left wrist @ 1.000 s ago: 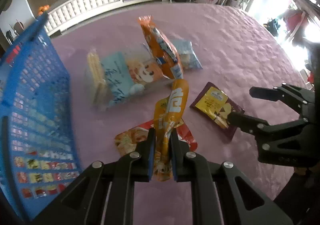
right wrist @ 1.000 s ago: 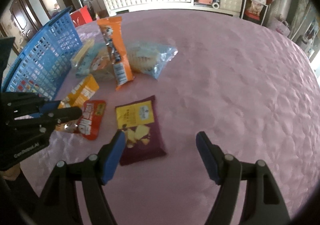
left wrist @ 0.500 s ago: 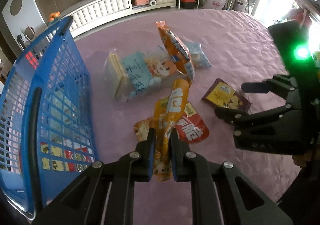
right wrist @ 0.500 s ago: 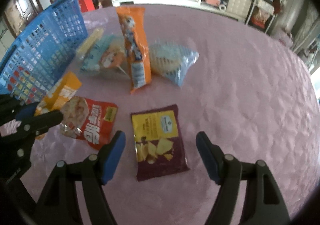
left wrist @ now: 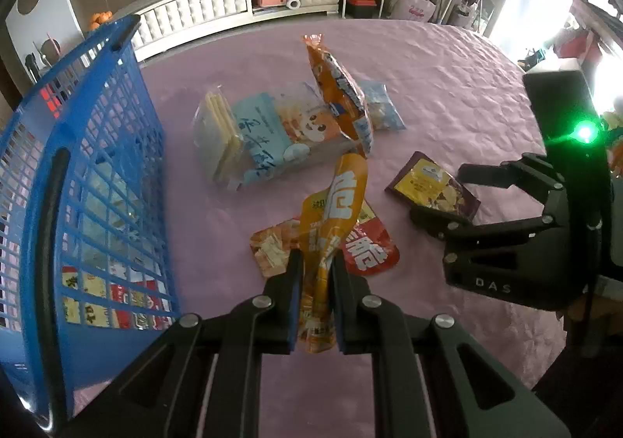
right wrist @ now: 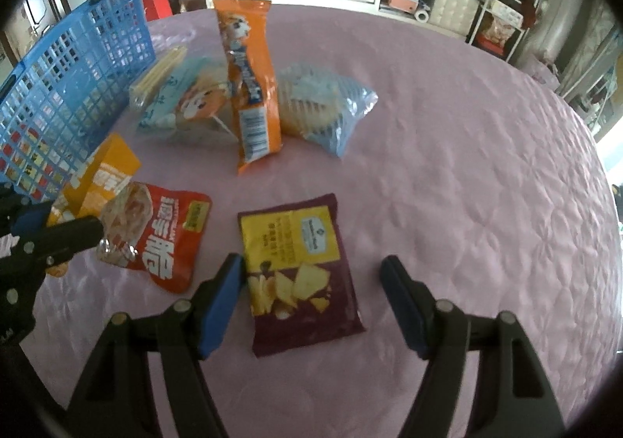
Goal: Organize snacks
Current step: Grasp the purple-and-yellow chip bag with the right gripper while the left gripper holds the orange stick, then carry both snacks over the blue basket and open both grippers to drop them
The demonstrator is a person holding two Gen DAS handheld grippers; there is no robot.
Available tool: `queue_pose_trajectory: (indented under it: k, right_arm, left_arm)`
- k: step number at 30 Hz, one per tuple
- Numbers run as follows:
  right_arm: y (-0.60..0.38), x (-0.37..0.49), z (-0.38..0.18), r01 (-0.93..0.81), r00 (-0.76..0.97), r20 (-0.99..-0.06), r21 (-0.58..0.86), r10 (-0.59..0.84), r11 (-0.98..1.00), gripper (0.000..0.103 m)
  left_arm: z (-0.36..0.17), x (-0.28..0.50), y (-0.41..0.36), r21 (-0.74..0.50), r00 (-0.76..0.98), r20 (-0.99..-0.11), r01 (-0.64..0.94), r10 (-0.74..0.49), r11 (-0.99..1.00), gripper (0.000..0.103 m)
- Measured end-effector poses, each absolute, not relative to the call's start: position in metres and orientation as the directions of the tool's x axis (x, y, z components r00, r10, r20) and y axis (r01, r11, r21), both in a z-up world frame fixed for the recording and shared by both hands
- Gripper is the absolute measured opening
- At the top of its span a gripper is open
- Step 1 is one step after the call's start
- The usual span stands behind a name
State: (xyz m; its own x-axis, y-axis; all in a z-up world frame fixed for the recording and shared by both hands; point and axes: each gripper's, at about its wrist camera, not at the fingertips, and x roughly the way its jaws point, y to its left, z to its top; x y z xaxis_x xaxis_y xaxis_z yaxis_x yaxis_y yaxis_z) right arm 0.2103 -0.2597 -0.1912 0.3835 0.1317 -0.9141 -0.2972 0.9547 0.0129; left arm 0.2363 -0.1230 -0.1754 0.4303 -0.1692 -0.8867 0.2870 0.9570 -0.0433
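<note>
Since a second ago the right gripper [right wrist: 313,301] has come down over the purple chip bag [right wrist: 300,272] on the table [right wrist: 467,165], jaws narrowing but not yet touching it (pick imminent). Left gripper [left wrist: 314,297] stays clamped on the yellow packet [left wrist: 331,219], beside the basket [left wrist: 97,173].

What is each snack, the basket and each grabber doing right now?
Yellow-orange snack pouch: pinched, lifted.
Left gripper: shut on it.
Right gripper: open, jaws just closing around the chip packet.
Purple-and-yellow chip packet: flat on the cloth.
Red snack pouch: lying flat.
Blue plastic basket: holding packets.
</note>
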Motion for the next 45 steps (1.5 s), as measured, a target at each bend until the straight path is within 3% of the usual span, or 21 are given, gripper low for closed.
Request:
queue_pose_trajectory:
  k: [1,2,9,17,29,37,45]
  right_arm:
    - [-0.258,0.21,-0.189,-0.31,0.382,-0.914,0.013,0.137,0.951,0.054]
    - [-0.257,0.209,-0.188,-0.318,0.377,-0.917,0.006,0.132,0.948,0.052]
    - [-0.267,0.2,-0.165,-0.27,0.371,-0.913,0.069,0.169,0.961,0.051]
    - [-0.244,0.181,-0.088,-0.295,0.476,-0.855,0.067,0.207,0.953,0.051]
    - [-0.167,0.178,-0.02,-0.401,0.535,-0.777,0.113,0.333,0.909,0.051]
    - [-0.123,0.19,-0.011,-0.464,0.524,-0.76,0.122,0.384,0.877,0.052]
    - [-0.104,0.211,-0.03,-0.473,0.492,-0.786,0.119,0.374,0.873,0.052]
  left_arm:
    - [-0.175,0.236,-0.122,-0.047,0.428,-0.887,0.29,-0.173,0.956,0.012]
    - [-0.175,0.236,-0.122,-0.049,0.427,-0.887,0.291,-0.176,0.955,0.012]
    - [-0.152,0.224,-0.12,-0.072,0.457,-0.863,0.306,-0.213,0.949,0.012]
    - [-0.091,0.202,-0.099,-0.129,0.531,-0.795,0.323,-0.292,0.938,0.012]
    - [-0.016,0.183,-0.005,-0.084,0.626,-0.749,0.234,-0.216,0.969,0.012]
    - [-0.005,0.199,0.052,-0.102,0.627,-0.756,0.167,-0.186,0.981,0.012]
    - [-0.031,0.219,0.074,-0.159,0.577,-0.789,0.138,-0.21,0.977,0.012]
